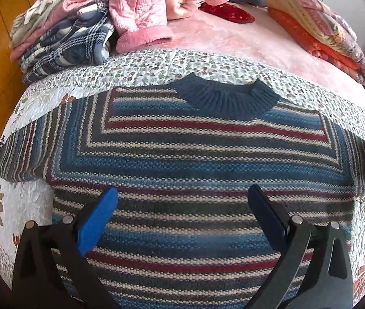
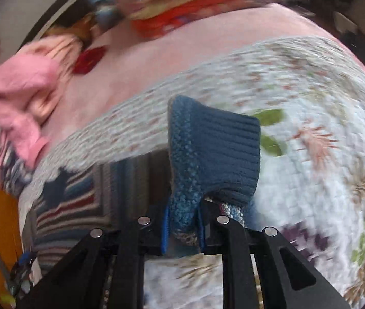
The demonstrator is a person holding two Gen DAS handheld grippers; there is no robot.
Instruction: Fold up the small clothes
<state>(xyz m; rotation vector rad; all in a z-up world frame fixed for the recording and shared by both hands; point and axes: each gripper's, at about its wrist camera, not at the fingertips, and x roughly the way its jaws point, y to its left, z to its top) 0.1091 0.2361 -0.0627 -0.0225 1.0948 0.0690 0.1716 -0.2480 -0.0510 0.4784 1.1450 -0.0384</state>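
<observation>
While the striped sweater [image 1: 182, 159] lies flat on the floral quilt [image 1: 143, 64], collar away from me and sleeves out sideways, my right gripper [image 2: 182, 234] is clamped on the blue ribbed sleeve cuff [image 2: 215, 152], raised off the bedding. My left gripper [image 1: 182, 206] hangs wide open and empty over the body. The fold runs leftward, across the chest.

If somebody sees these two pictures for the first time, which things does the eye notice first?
First, the striped sweater lying flat on the floral quilt, under the open left gripper. Then the right gripper, shut on the sweater's blue ribbed cuff. Behind, the pile of pink clothes also catches the eye.
</observation>
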